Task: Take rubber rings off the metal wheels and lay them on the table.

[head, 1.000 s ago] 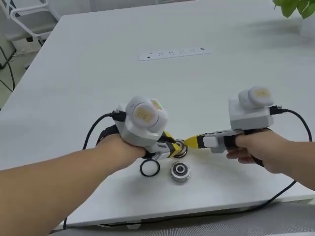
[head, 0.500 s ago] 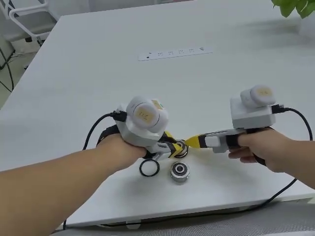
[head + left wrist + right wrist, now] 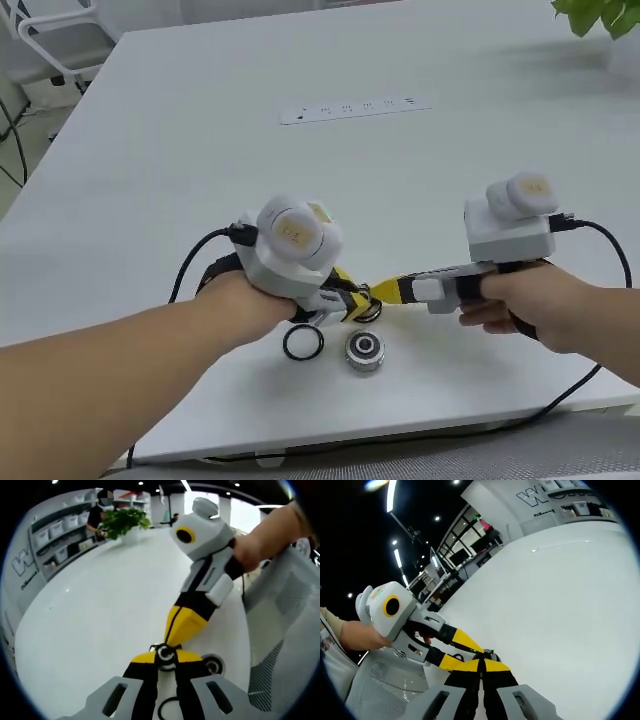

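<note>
A small metal wheel [image 3: 368, 306] hangs just above the white table [image 3: 300, 170], near its front edge. My left gripper [image 3: 357, 300] is shut on that wheel [image 3: 164, 653], with its yellow jaws [image 3: 165, 656] on either side. From the right, my right gripper [image 3: 381, 292] meets it tip to tip. Its jaws are shut on the black rubber ring at the wheel's rim [image 3: 487, 656]. A loose black rubber ring [image 3: 303, 342] lies flat on the table below my left hand. A second metal wheel [image 3: 365, 349] rests beside it.
A flush power strip [image 3: 355, 107] sits in the tabletop farther back. A plant [image 3: 598, 14] stands at the far right corner and a chair [image 3: 60, 35] at the far left. Black cables [image 3: 585, 385] trail from both grippers towards the front edge.
</note>
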Action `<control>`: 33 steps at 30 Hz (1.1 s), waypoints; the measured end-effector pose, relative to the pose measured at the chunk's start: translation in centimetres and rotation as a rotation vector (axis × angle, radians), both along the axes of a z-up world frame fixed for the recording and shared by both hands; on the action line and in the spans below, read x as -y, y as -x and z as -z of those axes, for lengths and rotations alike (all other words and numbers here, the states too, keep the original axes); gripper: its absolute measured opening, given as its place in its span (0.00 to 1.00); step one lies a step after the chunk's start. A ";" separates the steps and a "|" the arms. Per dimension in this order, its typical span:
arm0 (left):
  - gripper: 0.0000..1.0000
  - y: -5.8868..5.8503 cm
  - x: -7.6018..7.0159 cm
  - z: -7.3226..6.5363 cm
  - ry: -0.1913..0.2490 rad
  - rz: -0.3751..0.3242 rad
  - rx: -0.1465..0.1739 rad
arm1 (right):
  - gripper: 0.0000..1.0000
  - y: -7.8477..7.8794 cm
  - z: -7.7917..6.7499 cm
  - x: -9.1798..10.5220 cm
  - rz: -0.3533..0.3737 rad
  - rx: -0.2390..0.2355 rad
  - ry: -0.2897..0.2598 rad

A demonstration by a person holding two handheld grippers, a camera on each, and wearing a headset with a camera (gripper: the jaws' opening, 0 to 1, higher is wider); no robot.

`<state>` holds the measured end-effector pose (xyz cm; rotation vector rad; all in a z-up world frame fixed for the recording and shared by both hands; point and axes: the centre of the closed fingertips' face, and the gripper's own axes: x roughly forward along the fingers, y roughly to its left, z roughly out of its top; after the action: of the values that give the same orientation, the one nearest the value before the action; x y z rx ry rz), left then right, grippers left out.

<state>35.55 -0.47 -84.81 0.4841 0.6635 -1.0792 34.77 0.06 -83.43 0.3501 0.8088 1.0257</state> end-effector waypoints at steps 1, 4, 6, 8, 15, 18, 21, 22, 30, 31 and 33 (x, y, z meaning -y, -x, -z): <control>0.12 0.0 0.0 0.0 0.001 -0.001 0.000 | 0.00 0.1 -0.2 -0.3 -0.004 -0.001 -0.005; 0.12 0.0 0.0 0.0 0.003 -0.003 0.002 | 0.00 1.0 -1.3 -1.4 -0.064 -0.009 -0.079; 0.12 0.0 0.0 0.0 0.004 -0.002 0.004 | 0.00 0.5 -1.1 -1.1 -0.030 0.013 -0.037; 0.12 0.0 0.0 -0.1 0.006 -0.002 0.005 | 0.00 0.6 -1.0 -1.0 -0.025 -0.003 -0.045; 0.13 0.1 0.1 -0.1 -0.002 -0.003 0.021 | 0.00 0.2 -0.4 -0.3 0.002 0.005 -0.001; 0.14 0.2 0.0 -0.1 0.004 -0.004 0.013 | 0.00 0.2 -0.5 -0.1 0.000 0.010 0.002; 0.14 0.4 -0.1 -0.2 -0.002 0.001 0.012 | 0.00 0.5 -0.4 0.0 -0.017 0.023 0.020; 0.15 0.4 -0.2 -0.3 -0.004 0.004 0.015 | 0.00 0.5 -0.4 0.0 -0.018 0.021 0.019; 0.22 1.2 -0.9 -1.4 0.027 0.010 0.005 | 0.00 0.3 -1.1 -0.1 -0.015 0.024 -0.003; 0.22 1.2 -1.0 -1.6 0.032 0.009 0.005 | 0.00 0.3 -1.1 -0.1 -0.015 0.023 -0.004; 0.23 1.3 -1.2 -2.1 0.047 0.010 0.011 | 0.00 0.3 -1.2 -0.2 -0.017 0.025 -0.003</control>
<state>34.21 0.69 -82.67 0.4529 0.6254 -1.0987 34.43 0.23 -82.23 0.3332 0.7888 1.0456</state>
